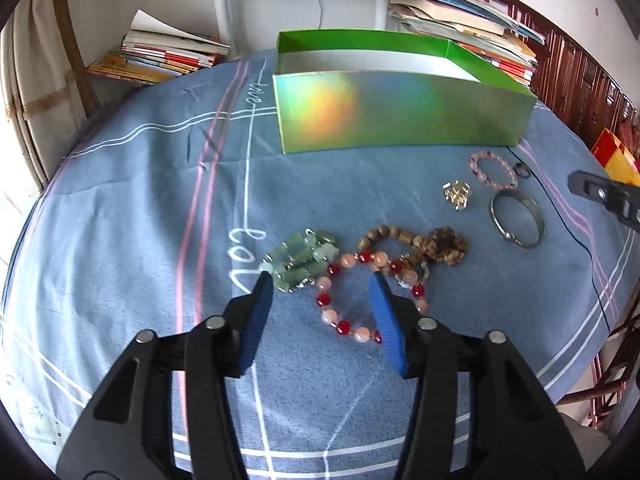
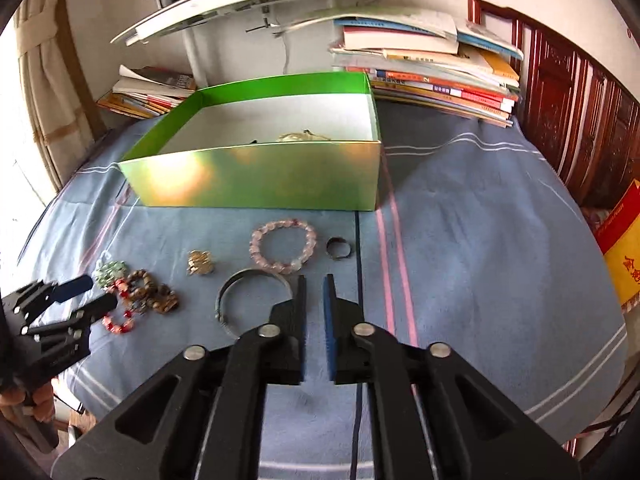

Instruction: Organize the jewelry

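Observation:
Jewelry lies on the blue cloth in front of an open green box (image 1: 400, 120) (image 2: 256, 178). My left gripper (image 1: 320, 280) (image 2: 104, 290) stands open low over a red and pink bead bracelet (image 1: 323, 299) (image 2: 118, 322), which lies between its blue pads untouched. A green stone bracelet (image 1: 304, 258) touches the left pad's tip. Brown wooden beads (image 1: 440, 244) (image 2: 154, 292) lie just beyond. My right gripper (image 2: 315, 278) is open by a narrow gap with nothing in it, beside a silver bangle (image 2: 248, 274) (image 1: 538, 210) and just short of a pink crystal bracelet (image 2: 256, 246) (image 1: 490, 182).
A gold trinket (image 2: 201, 263) (image 1: 456, 192) and a dark ring (image 2: 339, 249) lie near the box. A pale bracelet (image 2: 298, 136) rests inside it. Book stacks (image 2: 432, 72) (image 1: 160, 56) line the back, and a thin dark cord (image 2: 357, 264) crosses the cloth.

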### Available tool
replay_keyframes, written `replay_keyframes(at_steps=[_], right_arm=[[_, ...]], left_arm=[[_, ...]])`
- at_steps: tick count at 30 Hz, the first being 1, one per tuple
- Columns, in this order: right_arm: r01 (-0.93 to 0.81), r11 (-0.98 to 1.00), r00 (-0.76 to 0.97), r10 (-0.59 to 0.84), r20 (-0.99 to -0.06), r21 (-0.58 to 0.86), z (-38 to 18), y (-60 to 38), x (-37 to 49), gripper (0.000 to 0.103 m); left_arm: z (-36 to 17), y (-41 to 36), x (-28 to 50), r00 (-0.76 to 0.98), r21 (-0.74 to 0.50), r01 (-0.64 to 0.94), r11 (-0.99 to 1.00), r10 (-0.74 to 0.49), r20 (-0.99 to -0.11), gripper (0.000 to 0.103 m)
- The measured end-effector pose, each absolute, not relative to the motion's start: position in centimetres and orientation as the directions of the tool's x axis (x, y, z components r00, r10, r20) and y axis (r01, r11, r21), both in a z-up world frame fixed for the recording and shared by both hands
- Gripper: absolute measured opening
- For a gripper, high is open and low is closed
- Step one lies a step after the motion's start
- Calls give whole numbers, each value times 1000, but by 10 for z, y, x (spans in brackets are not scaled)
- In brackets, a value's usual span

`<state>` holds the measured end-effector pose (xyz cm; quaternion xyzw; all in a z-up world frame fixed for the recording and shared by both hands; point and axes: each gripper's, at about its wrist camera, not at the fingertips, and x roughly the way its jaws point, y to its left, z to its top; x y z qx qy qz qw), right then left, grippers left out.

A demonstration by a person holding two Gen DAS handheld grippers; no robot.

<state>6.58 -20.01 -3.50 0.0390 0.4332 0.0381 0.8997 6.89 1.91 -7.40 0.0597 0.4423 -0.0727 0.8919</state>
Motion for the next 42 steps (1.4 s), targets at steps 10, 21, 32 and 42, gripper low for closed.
replay_keyframes(at_steps=[10, 21, 32, 42], right_arm=[[-37, 992, 584, 117, -803, 118, -53, -192, 73, 30], [-53, 997, 616, 77, -784, 57, -44, -183, 109, 30], [-106, 992, 568, 9, -823, -62, -72, -162, 134, 27], [-141, 990, 609, 92, -788, 7, -37, -161, 105, 8]], left_arm=[[-80, 31, 66, 587, 2, 156, 988, -91, -805, 35], [-80, 10, 57, 574, 14, 224, 975, -121, -810, 31], [-82, 11, 66, 589, 6, 198, 980, -114, -800, 33], [-67, 14, 60, 601, -26, 187, 982, -135, -788, 8]])
